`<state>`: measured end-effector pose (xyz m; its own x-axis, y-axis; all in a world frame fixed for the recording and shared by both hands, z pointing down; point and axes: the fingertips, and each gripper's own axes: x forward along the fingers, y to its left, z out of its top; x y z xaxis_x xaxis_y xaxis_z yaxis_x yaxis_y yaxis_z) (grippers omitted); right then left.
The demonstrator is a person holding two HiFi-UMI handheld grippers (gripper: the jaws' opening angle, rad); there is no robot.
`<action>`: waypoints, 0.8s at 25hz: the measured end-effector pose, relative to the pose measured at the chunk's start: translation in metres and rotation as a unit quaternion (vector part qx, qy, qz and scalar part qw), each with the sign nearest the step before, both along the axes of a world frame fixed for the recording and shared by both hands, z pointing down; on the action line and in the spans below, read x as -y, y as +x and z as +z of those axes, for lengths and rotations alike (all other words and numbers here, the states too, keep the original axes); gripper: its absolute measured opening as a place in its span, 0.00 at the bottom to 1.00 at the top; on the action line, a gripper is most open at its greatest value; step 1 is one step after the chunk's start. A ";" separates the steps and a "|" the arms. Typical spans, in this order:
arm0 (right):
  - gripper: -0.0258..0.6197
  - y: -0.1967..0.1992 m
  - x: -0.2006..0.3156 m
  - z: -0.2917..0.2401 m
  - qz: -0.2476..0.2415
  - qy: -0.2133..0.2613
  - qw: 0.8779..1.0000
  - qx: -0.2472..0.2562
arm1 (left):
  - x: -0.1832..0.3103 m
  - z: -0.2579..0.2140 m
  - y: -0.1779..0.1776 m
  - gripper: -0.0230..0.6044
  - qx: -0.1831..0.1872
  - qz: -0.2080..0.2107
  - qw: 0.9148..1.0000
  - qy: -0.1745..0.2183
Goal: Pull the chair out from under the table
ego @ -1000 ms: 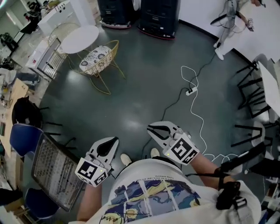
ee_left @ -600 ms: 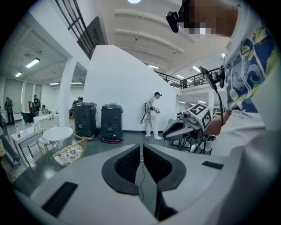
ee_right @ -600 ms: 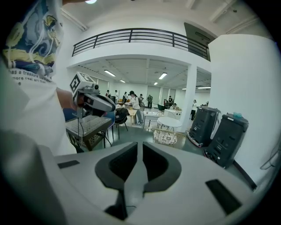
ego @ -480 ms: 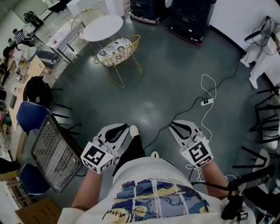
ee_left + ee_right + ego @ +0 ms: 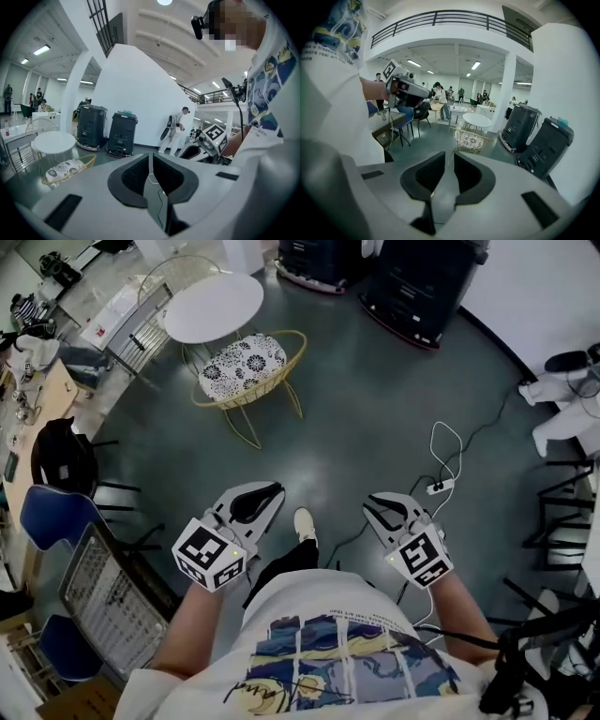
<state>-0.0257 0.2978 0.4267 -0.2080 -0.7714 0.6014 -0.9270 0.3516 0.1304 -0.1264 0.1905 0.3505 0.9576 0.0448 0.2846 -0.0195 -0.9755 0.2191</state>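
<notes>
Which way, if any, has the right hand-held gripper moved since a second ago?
Yes: forward. The right hand-held gripper, jaws opening and empty, has drawn level with the white power strip on the floor, which earlier lay well ahead of it.

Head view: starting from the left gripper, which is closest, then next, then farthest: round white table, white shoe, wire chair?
1. White shoe, just right of the left gripper.
2. Wire chair, farther ahead on the floor.
3. Round white table, beyond it.
</notes>
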 end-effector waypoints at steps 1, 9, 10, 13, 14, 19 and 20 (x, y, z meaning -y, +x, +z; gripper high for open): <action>0.10 0.008 0.023 0.000 -0.010 -0.005 1.000 -0.007 | 0.021 -0.008 0.009 0.06 -0.012 0.001 1.000 -0.004; 0.10 0.038 0.198 0.015 -0.112 -0.036 0.991 -0.055 | 0.144 -0.044 0.038 0.06 -0.060 -0.037 0.997 -0.017; 0.11 0.040 0.217 0.020 -0.132 -0.040 0.989 -0.058 | 0.154 -0.044 0.038 0.06 -0.062 -0.054 0.996 -0.019; 0.12 0.049 0.272 0.040 -0.197 -0.054 0.976 -0.069 | 0.180 -0.038 0.038 0.06 -0.060 -0.109 0.992 -0.027; 0.12 0.053 0.288 0.048 -0.216 -0.058 0.972 -0.076 | 0.187 -0.035 0.039 0.07 -0.057 -0.125 0.990 -0.029; 0.15 0.072 0.368 0.088 -0.307 -0.082 0.943 -0.095 | 0.232 -0.026 0.048 0.08 -0.038 -0.213 0.975 -0.039; 0.15 0.073 0.384 0.096 -0.329 -0.087 0.935 -0.098 | 0.242 -0.026 0.053 0.09 -0.036 -0.234 0.971 -0.040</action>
